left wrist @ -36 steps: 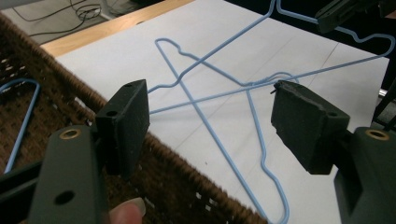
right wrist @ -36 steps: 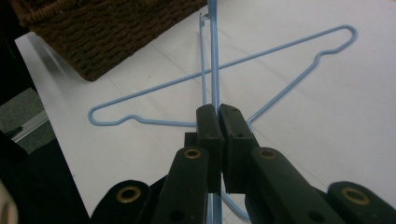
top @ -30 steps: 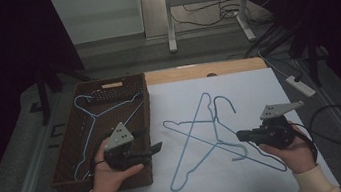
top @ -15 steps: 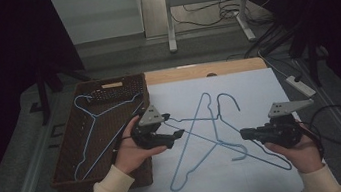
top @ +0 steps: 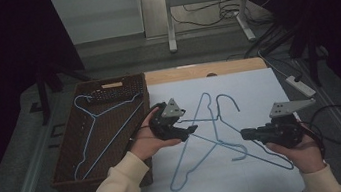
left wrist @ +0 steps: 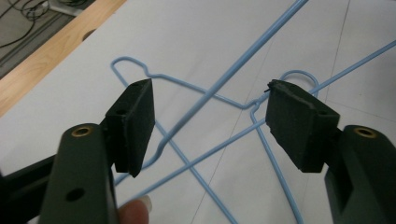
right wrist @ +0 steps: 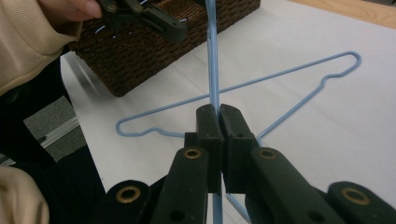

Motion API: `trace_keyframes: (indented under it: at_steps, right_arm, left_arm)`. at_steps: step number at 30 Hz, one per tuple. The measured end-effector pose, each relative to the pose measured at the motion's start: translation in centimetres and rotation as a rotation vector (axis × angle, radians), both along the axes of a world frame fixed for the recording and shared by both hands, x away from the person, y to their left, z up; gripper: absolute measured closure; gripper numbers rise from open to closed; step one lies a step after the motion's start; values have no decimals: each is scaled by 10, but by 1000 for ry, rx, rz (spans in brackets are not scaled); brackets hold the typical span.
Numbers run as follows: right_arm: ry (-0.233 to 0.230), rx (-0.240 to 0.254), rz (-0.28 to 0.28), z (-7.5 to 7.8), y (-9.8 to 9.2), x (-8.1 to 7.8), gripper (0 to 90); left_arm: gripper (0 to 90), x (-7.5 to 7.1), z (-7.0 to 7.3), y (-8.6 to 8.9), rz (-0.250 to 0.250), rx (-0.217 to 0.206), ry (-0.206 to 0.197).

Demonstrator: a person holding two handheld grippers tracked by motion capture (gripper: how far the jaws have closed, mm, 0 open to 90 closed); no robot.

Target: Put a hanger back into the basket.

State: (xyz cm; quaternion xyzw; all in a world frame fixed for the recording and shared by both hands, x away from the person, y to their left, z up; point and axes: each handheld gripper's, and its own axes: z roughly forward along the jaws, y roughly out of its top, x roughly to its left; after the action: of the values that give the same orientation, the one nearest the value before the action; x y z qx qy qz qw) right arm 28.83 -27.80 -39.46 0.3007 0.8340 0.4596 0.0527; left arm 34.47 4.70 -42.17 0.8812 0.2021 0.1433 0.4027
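1. Lying crossed on the white sheet (top: 258, 88) that covers the bench (top: 205, 70): two blue wire hangers, one over the other, between the two hands.
2. Right gripper (top: 245, 134) sits at the right of the sheet in the high view, pointing toward the centre. Its jaws are pinched together on a straight wire of the clamped hanger (right wrist: 214, 70); in the right gripper view the wire runs up out of the closed pads (right wrist: 208, 125) and away toward the basket.
3. The loose hanger (right wrist: 243, 86) lies flat on the sheet just beyond those pads, crossing under the clamped wire.
4. Left gripper (top: 192, 129) is at the left-centre of the sheet, just beside the basket's right wall, tips over the crossing wires.
5. Left jaws stand apart and have just been closing somewhat. In the left gripper view the crossed wires (left wrist: 205, 95) show on the sheet in the gap between the pads (left wrist: 135, 122); neither pad presses on a wire. Whether a tip touches one, cannot tell.
6. One hook (left wrist: 299, 77) curls just behind the pad on the right of that view.
7. Brown wicker basket (top: 66, 161) stands at the left of the bench, touching the sheet's edge. A third blue hanger (top: 92, 121) lies inside it, well apart from both grippers.
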Motion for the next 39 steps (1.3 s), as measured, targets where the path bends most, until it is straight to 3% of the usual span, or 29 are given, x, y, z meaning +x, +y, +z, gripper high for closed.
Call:
trace_keyframes:
  at_steps: [5,8,9,10,14,19,22,27,29,33,36,39]
  right_arm:
    - [-2,0,13,1,0,-1,881]
    - [-3,2,16,3,-2,-2,881]
    - [-4,6,15,3,-4,-2,881]
    - [-4,5,17,4,-6,-2,881]
    - [-6,0,2,3,-11,0,880]
    - [-30,-50,-34,2,-16,2,875]
    - [-46,-63,-48,0,-18,4,864]
    - [-77,-44,-58,-1,-22,5,839]
    - [-117,-37,-101,1,-26,4,770]
    - [-171,10,-167,5,-34,3,621]
    - [-198,58,-203,8,-39,2,534]
    - [-229,74,-236,10,-42,1,463]
  left_arm:
    - [467,6,-6,-20,-39,89,-38]
    - [610,6,-7,-24,-50,108,-47]
    - [691,5,-7,-27,-60,139,-66]
    - [730,4,-6,-28,-70,144,-69]
    - [778,-1,-4,-29,-101,177,-112]
    - [826,-11,0,-29,-142,205,-124]
    - [846,-14,2,-29,-153,207,-119]
    - [863,-24,6,-26,-168,191,-97]
    - [867,-27,9,-25,-157,176,-93]
    - [870,-30,19,-15,-128,93,-70]
    - [870,-30,22,-9,-96,66,-60]
    - [871,-30,24,-5,-61,45,-42]
